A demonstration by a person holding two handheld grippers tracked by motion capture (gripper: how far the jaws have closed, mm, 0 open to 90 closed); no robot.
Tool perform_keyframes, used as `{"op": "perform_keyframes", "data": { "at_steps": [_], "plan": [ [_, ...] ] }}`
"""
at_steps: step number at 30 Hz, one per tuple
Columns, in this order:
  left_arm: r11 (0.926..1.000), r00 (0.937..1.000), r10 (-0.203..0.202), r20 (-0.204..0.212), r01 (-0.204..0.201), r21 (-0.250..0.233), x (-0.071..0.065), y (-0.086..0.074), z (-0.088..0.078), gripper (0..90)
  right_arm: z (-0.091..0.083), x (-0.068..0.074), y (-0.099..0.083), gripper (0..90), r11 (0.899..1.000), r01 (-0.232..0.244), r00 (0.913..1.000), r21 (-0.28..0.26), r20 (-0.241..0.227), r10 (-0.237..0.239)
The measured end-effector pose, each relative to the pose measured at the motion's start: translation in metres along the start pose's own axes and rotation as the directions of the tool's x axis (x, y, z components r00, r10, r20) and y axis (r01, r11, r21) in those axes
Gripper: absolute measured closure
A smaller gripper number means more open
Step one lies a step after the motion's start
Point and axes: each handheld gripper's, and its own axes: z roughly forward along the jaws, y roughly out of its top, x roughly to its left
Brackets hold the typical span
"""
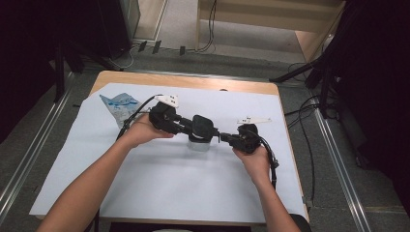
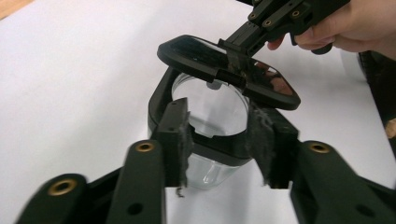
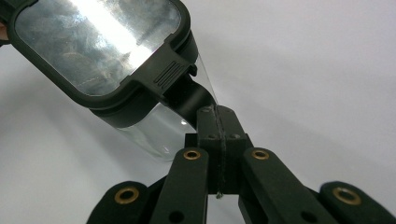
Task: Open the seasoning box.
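A clear container (image 1: 199, 143) with a black rim (image 2: 219, 150) stands on the white sheet in the middle of the table. Its black lid (image 1: 202, 124) with a clear window (image 3: 98, 46) is tilted up over the mouth. My left gripper (image 1: 191, 129) reaches in from the left, its pads (image 2: 180, 140) pressed on either side of the rim, with the glass wall (image 2: 210, 107) between them. My right gripper (image 1: 221, 137) comes from the right and is shut on the lid's tab (image 3: 189, 100); in the left gripper view it (image 2: 237, 52) holds the lid (image 2: 224, 60) at its edge.
A white sheet (image 1: 169, 183) covers most of the wooden table (image 1: 183, 80). A blue and white plastic bag (image 1: 118, 106) lies at the back left. Cables trail off the table's right side (image 1: 302, 130), and dark stands rise around it.
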Motion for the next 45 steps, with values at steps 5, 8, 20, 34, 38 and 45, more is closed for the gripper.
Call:
{"op": "perform_keyframes", "data": {
  "at_steps": [5, 8, 20, 34, 38, 45],
  "plan": [
    [0.9999, 1.0000, -0.007, 0.007, 0.007, 0.015, -0.003, 0.007, 0.001, 73.5, 0.000, 0.000, 0.000, 90.0, 1.000, 0.001, 1.0000, 0.000, 0.000, -0.001],
    [0.9997, 0.9997, -0.021, 0.007, 0.021, 0.008, -0.005, 0.011, 0.002, 78.4, 0.000, 0.001, 0.000, 90.0, 1.000, -0.006, 1.0000, 0.000, -0.001, 0.006],
    [0.9996, 0.9993, -0.025, 0.028, 0.026, -0.010, -0.013, 0.035, 0.012, 85.8, 0.000, 0.001, -0.001, 90.0, 1.000, -0.009, 1.0000, -0.003, 0.000, 0.009],
    [0.9989, 0.9982, -0.047, 0.037, 0.047, -0.002, -0.019, 0.051, 0.028, 85.7, 0.000, 0.001, -0.002, 90.0, 1.000, -0.011, 0.9999, -0.012, 0.001, 0.011],
    [0.9990, 0.9984, -0.044, 0.036, 0.043, 0.010, -0.020, 0.055, 0.033, 85.5, 0.000, 0.002, -0.003, 90.0, 1.000, -0.014, 0.9999, -0.014, 0.010, 0.014],
    [0.9988, 0.9983, -0.047, 0.035, 0.046, 0.018, -0.022, 0.058, 0.042, 85.5, 0.000, 0.003, -0.004, 90.0, 1.000, -0.014, 0.9997, -0.024, 0.019, 0.014]
  ]
}}
